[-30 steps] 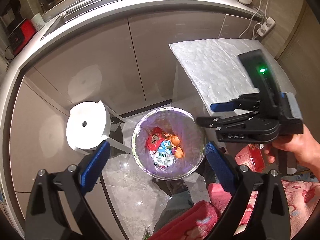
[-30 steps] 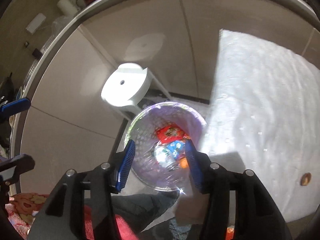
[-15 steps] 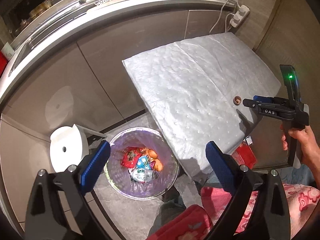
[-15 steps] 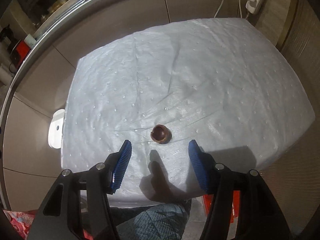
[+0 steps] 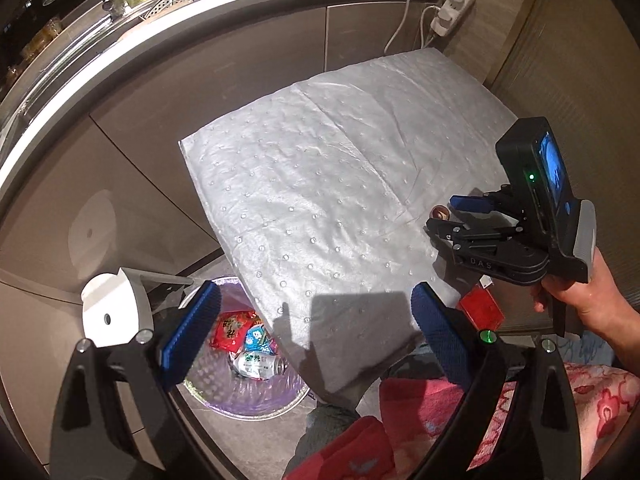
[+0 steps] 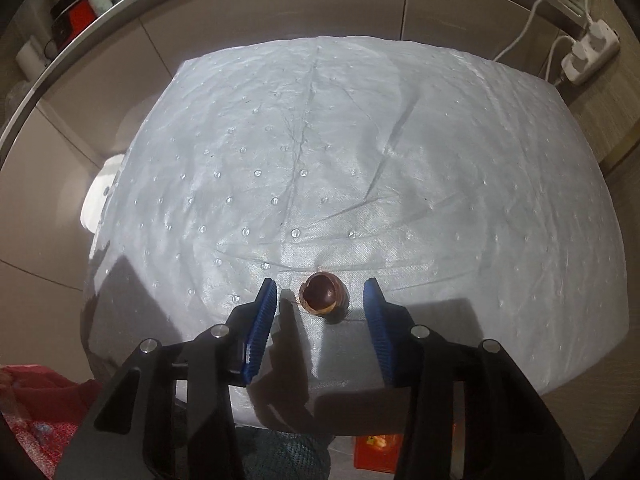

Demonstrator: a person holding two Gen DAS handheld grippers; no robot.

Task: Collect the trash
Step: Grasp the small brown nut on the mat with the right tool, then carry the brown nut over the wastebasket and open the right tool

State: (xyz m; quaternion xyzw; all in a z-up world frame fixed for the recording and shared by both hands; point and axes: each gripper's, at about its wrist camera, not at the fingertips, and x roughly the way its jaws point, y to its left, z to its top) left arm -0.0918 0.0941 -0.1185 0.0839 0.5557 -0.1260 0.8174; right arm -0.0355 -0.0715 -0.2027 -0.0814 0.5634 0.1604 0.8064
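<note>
A small brown nut shell (image 6: 323, 299) lies on the grey padded table cover (image 6: 340, 160) near its front edge. My right gripper (image 6: 320, 300) is open, with its blue fingers on either side of the shell, not touching it. The shell (image 5: 440, 213) also shows in the left wrist view, just in front of the right gripper (image 5: 444, 212). My left gripper (image 5: 312, 320) is open and empty, held above the table's near left corner. The trash bin (image 5: 256, 408) with a purple liner stands on the floor below, holding a red wrapper (image 5: 232, 330) and a can (image 5: 258, 364).
A white stool (image 5: 114, 312) stands left of the bin. A red box (image 5: 482, 312) lies on the floor under the table's right side. Kitchen cabinets and a counter (image 5: 160, 32) run behind. A power strip (image 5: 452, 14) hangs at the far right wall.
My right gripper has moved from over the bin to the table and now brackets the nut shell. My left gripper has swung right, from over the bin toward the table.
</note>
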